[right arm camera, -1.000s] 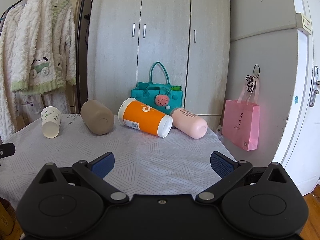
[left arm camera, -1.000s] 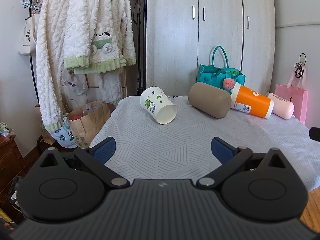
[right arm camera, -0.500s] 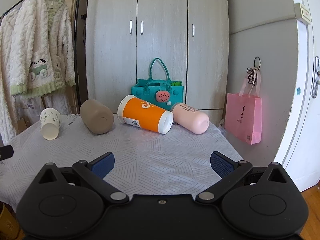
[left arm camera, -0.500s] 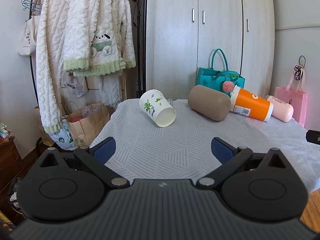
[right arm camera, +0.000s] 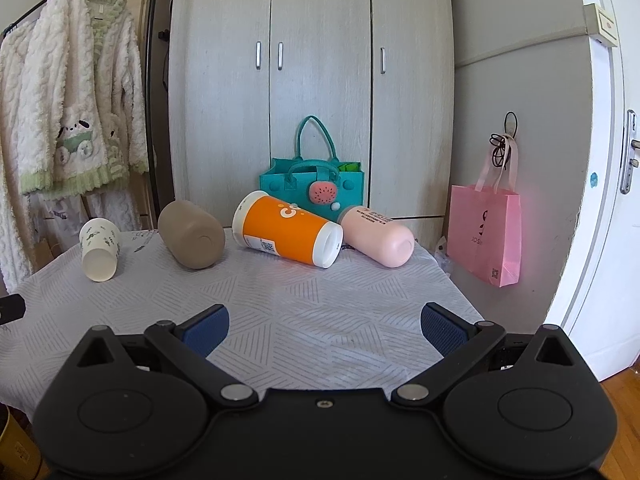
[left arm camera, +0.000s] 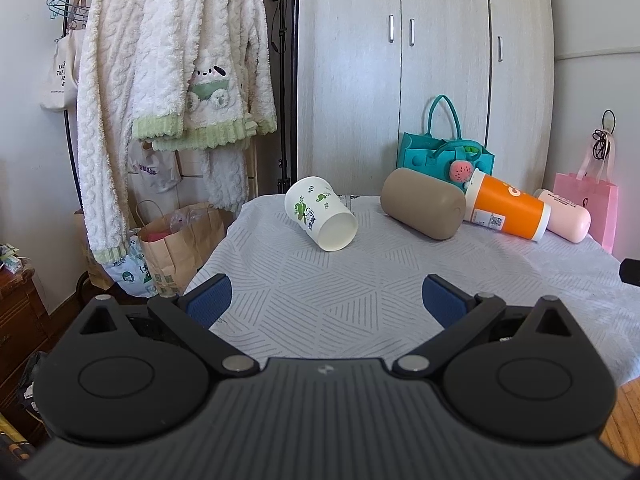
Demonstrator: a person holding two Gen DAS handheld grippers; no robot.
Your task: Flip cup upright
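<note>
Left gripper (left arm camera: 325,300) and right gripper (right arm camera: 324,326) spread wide, empty, over patterned tablecloth (left arm camera: 360,280). White cup (left arm camera: 320,218) on its side at 12 o'clock, mouth facing camera. Tan tumbler (left arm camera: 422,208), orange cup (left arm camera: 506,210), pink bottle (left arm camera: 566,220) toppled at 1–2 o'clock. Beyond: teal bag (left arm camera: 444,156), wardrobe (left arm camera: 424,72); fleece robes (left arm camera: 172,80) at 10 o'clock.

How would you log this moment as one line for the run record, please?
stage: approach | left tool: open, empty | right tool: open, empty | white cup, brown cup, orange cup, pink cup: lying sideways on table

Four cups (right arm camera: 287,230), two bags (right arm camera: 316,184)
</note>
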